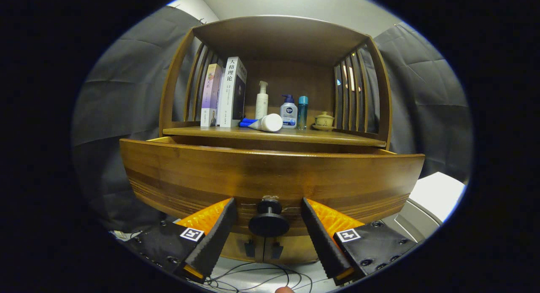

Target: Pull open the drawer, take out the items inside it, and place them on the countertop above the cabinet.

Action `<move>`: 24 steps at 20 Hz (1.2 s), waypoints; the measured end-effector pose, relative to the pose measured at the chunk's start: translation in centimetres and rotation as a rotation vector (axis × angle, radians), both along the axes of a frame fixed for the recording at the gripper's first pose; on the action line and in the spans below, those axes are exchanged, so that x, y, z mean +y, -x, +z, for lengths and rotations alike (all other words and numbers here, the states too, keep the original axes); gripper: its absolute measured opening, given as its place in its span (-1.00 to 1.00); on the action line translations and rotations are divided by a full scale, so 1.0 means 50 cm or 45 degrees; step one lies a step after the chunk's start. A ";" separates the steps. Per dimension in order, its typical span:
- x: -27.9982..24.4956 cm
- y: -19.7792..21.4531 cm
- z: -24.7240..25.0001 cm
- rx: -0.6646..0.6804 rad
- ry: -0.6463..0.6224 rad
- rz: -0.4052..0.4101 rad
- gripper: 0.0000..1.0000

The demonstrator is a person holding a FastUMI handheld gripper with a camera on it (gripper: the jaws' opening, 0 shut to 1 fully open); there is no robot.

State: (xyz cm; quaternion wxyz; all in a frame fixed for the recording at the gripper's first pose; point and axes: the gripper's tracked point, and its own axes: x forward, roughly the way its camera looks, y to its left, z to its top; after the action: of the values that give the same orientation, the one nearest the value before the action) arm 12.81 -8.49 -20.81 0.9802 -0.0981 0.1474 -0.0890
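Drawer (270, 174) and its knob (268, 219) are the business here: the knob sits between the two fingers of the gripper (268, 215), which stand spread to either side of it with a clear gap on both sides, so the tool is open and grips nothing. The drawer front bulges toward the camera and a lighter strip of its side edges shows behind the top corners, so I judge it already drawn out some way, though not enough to see inside.

To do the pull well, the fingers should close squarely on the knob's stem behind its round cap rather than on the cap's rim, so the cap acts as a stop against slipping. Then the pull should run straight back along the drawer's travel; any sideways or upward drag may jam it or tip the cabinet. What lies in the drawer is hidden, so it must come out far enough for a reach from above.

Below the fingers, loose cables (261, 280) trail on the pale surface, and a fingertip shows at the near edge.

Beyond the drawer, the countertop (337, 137) already carries two upright books (223, 92), a tube lying on its side (263, 123), a pump bottle (261, 101), a shorter pump bottle (289, 112), a slim teal bottle (302, 112) and a lidded cup on a saucer (324, 120). Free room is mainly along the front edge and at the right.
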 end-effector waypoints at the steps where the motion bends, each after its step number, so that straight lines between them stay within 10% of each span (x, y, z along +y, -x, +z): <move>1: -0.002 -0.010 0.000 -0.003 0.005 0.001 0.96; 24: -0.035 -0.198 -0.018 0.006 -0.016 -0.029 0.96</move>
State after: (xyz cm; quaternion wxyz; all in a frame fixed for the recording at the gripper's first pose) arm 22.71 -10.27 -21.69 0.9793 -0.0906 0.1515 -0.0990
